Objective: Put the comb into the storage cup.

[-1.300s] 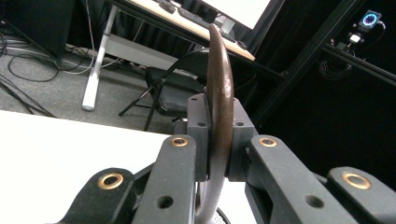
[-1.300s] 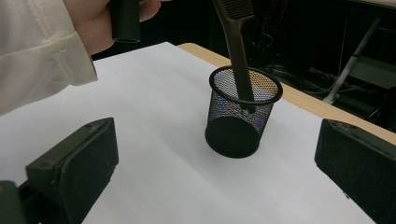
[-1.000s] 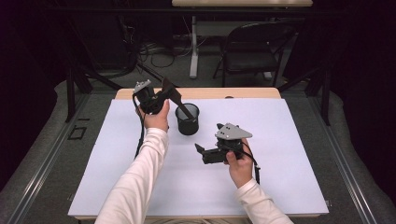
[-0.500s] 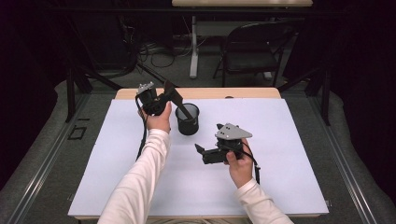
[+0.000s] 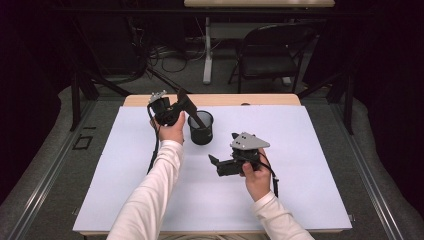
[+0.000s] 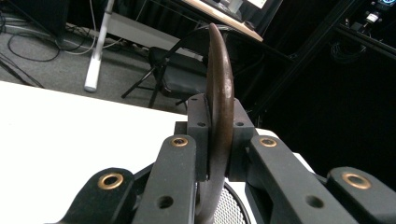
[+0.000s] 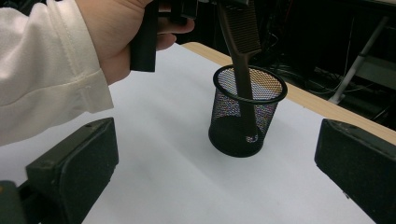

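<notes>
A long, thin, dark brown comb [image 7: 238, 42] with fine teeth along one edge is pinched tight between the jaws of the left gripper [image 5: 176, 106], up in the upper left of the high view. Its handle end pokes down into a round black wire-mesh cup [image 5: 201, 128] (you can see right through the sides) standing on the white table [image 5: 320, 165] near the middle. The right gripper [image 5: 216, 162], lower and to the right, has its jaws wide apart and holds nothing.
</notes>
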A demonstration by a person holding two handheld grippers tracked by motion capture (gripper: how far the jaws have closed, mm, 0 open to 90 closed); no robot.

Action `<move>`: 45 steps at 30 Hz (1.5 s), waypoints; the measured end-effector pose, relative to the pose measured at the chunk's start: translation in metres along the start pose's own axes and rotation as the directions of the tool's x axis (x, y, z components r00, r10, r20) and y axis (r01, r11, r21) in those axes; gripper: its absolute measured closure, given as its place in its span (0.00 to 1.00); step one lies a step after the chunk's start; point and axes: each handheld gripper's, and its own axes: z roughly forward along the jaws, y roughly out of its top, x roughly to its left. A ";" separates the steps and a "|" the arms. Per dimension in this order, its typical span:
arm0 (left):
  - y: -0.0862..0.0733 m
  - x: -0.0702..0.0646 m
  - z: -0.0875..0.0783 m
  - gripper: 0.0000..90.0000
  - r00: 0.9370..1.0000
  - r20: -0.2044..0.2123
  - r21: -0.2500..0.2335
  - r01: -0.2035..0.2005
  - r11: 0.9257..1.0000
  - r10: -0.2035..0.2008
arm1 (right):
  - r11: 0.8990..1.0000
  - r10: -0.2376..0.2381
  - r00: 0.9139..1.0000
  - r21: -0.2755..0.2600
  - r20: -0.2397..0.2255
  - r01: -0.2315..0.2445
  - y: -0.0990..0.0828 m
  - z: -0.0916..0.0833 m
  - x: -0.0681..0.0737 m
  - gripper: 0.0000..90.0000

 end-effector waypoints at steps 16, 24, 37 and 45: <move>-0.005 0.003 0.003 0.93 1.000 -0.002 0.019 0.014 1.000 -0.014 | 1.000 -0.005 1.000 0.004 -0.005 0.005 0.000 0.001 0.000 0.00; -0.007 0.004 0.003 0.93 1.000 -0.001 0.022 0.010 1.000 -0.010 | 1.000 -0.004 1.000 0.004 -0.009 0.004 0.000 0.001 0.001 0.00; -0.007 0.006 0.003 0.93 1.000 -0.009 0.022 0.025 0.999 -0.025 | 1.000 -0.006 1.000 0.009 -0.010 0.007 -0.001 0.002 0.001 0.00; -0.008 0.010 0.001 0.93 0.999 -0.020 0.020 0.046 0.999 -0.045 | 1.000 -0.007 1.000 0.009 -0.012 0.007 -0.001 0.002 0.002 0.00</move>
